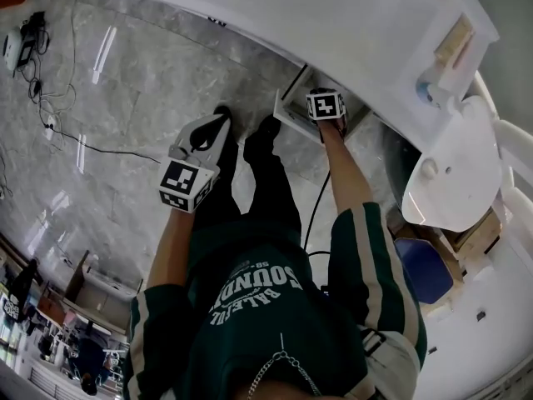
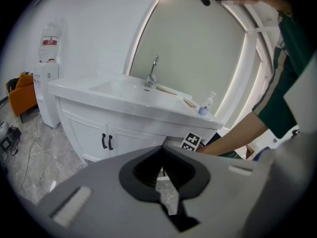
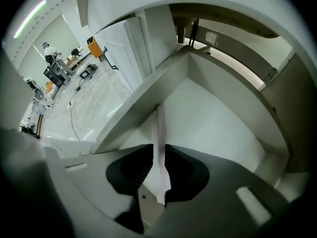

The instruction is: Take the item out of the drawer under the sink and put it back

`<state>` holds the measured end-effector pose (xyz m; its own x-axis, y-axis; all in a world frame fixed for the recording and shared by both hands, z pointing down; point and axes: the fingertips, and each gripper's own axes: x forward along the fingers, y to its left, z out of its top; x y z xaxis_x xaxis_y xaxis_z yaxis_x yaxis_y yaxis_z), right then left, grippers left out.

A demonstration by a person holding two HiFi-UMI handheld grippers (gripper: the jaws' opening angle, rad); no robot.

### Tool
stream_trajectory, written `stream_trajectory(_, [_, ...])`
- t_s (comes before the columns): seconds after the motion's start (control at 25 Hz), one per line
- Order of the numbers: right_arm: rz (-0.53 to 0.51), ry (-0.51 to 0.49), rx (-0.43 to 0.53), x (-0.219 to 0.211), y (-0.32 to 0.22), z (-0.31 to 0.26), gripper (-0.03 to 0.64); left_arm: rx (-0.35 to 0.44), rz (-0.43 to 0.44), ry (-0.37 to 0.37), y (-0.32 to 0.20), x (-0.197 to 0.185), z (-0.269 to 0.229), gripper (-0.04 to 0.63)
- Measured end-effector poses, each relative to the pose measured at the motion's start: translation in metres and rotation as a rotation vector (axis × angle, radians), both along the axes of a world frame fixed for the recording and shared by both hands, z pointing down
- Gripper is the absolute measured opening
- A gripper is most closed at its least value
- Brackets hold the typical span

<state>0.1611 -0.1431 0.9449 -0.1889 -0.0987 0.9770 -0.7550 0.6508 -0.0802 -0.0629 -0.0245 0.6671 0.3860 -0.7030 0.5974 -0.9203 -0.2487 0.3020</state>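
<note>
1. Dark grey fingers (image 3: 133, 170) of the right gripper (image 3: 159, 152) are pinching a thin, pale pinkish flat item (image 3: 160, 128), seen edge-on, with no gap showing on either side of it.
2. That gripper is reaching into the white open drawer (image 3: 208, 113) below the white sink tabletop (image 2: 119, 95), so the item is sitting inside the drawer space, seemingly just above its bare bottom.
3. Off to the side, the left gripper (image 2: 162, 157) is hovering over the grey marble floor (image 1: 125, 98), its fingers meeting at the tips and gripping nothing.
4. Handling the item inside the drawer looks like the step in hand, though whether it is coming out or going back cannot be told. Taking it out is calling for a lift clear of the drawer's walls. Returning it is calling for the fingers to part once it is resting.
5. Only the item's edge is showing, so its shape and material are hard to make out. From the head view, the drawer is lying mostly under the tabletop's overhang and the gripper.
</note>
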Motion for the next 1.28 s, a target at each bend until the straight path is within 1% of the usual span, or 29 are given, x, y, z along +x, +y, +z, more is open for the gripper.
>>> stream_trajectory(0.08, [0.025, -0.006, -0.005, 0.000, 0.006, 0.004, 0.054, 0.009, 0.012, 0.005, -0.002, 0.002, -0.005, 0.049])
stream_trajectory(0.24, [0.056, -0.017, 0.064, -0.004, 0.003, -0.020, 0.052, 0.020, 0.043, 0.005, -0.007, 0.003, -0.013, 0.049])
stream_trajectory(0.32, [0.089, -0.037, 0.079, -0.004, 0.005, -0.035, 0.052, 0.015, 0.055, 0.004, -0.007, 0.002, -0.014, 0.049])
stream_trajectory(0.44, [0.126, -0.066, 0.116, -0.007, 0.007, -0.074, 0.051, 0.011, 0.058, 0.012, -0.007, -0.001, -0.018, 0.049])
stream_trajectory(0.6, [0.162, -0.155, 0.156, -0.018, 0.017, -0.120, 0.029, 0.028, 0.078, 0.017, -0.009, -0.003, -0.034, 0.049])
stream_trajectory(0.72, [0.179, -0.202, 0.198, -0.025, 0.023, -0.161, 0.015, 0.047, 0.109, 0.024, -0.013, -0.004, -0.051, 0.049])
stream_trajectory(0.88, [0.208, -0.270, 0.266, -0.038, 0.022, -0.225, 0.002, 0.083, 0.167, 0.021, -0.026, -0.008, -0.083, 0.049])
stream_trajectory(1.04, [0.281, -0.355, 0.345, -0.040, 0.024, -0.286, 0.002, 0.132, 0.196, 0.038, -0.035, -0.009, -0.116, 0.049])
stream_trajectory(1.16, [0.315, -0.400, 0.416, -0.045, 0.027, -0.326, 0.003, 0.177, 0.207, 0.046, -0.043, -0.017, -0.140, 0.049])
stream_trajectory(1.28, [0.335, -0.441, 0.493, -0.050, 0.020, -0.368, 0.002, 0.239, 0.223, 0.036, -0.060, -0.025, -0.167, 0.049])
